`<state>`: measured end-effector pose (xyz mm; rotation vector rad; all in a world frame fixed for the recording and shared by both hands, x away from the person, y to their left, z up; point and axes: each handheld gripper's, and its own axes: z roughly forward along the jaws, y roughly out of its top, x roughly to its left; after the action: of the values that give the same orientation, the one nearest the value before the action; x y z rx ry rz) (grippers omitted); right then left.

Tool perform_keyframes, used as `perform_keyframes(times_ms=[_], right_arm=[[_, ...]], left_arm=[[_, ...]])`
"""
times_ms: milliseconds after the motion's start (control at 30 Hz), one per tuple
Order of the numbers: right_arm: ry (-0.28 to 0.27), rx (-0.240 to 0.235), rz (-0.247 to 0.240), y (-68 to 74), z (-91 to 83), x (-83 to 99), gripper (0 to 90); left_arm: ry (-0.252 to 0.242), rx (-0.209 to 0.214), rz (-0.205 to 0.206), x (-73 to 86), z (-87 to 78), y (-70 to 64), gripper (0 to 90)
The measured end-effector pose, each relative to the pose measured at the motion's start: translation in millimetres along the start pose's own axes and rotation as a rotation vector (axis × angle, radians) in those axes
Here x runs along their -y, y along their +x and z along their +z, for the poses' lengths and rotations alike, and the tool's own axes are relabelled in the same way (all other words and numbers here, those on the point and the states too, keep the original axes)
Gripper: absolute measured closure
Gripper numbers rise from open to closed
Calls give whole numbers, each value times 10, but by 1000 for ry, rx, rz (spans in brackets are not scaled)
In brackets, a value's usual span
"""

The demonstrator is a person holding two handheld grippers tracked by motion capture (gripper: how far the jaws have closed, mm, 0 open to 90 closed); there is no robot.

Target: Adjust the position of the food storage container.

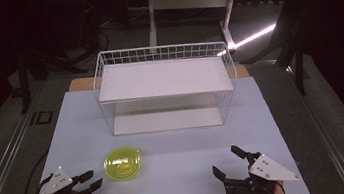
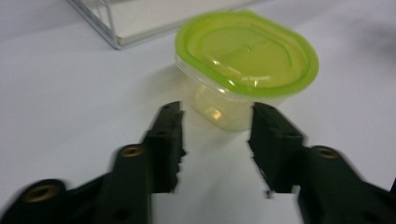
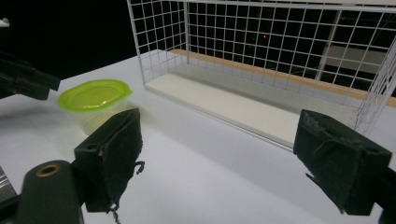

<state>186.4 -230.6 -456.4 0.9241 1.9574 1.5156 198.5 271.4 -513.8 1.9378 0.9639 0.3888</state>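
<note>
A small clear plastic container with a lime-green lid [image 1: 123, 164] [image 2: 246, 63] [image 3: 95, 99] stands on the white table, left of centre near the front. My left gripper [image 1: 92, 180] [image 2: 217, 114] is open just left of it, jaws pointing at the container with a small gap before it. My right gripper [image 1: 228, 161] [image 3: 219, 135] is open wide at the front right, holding nothing, facing the wire rack. The left gripper's jaws [image 3: 23, 79] appear at the left edge of the right gripper view.
A white wire rack [image 1: 166, 85] [image 3: 280, 60] with two flat shelves stands at the middle back of the table [image 1: 176, 142]; its corner [image 2: 112, 28] shows in the left gripper view. Table legs and dark floor lie beyond.
</note>
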Motion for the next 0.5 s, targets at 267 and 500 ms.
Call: perform_keyframes(times_ms=[267,500], right_arm=[[-10,-6,3,-5,-25,-2,157],[-26,5,5,-13,-58,-15,158]], left_arm=[[133,-70,41,-42,195,-4,839],[147,-44,35,-85,384,-20,900]])
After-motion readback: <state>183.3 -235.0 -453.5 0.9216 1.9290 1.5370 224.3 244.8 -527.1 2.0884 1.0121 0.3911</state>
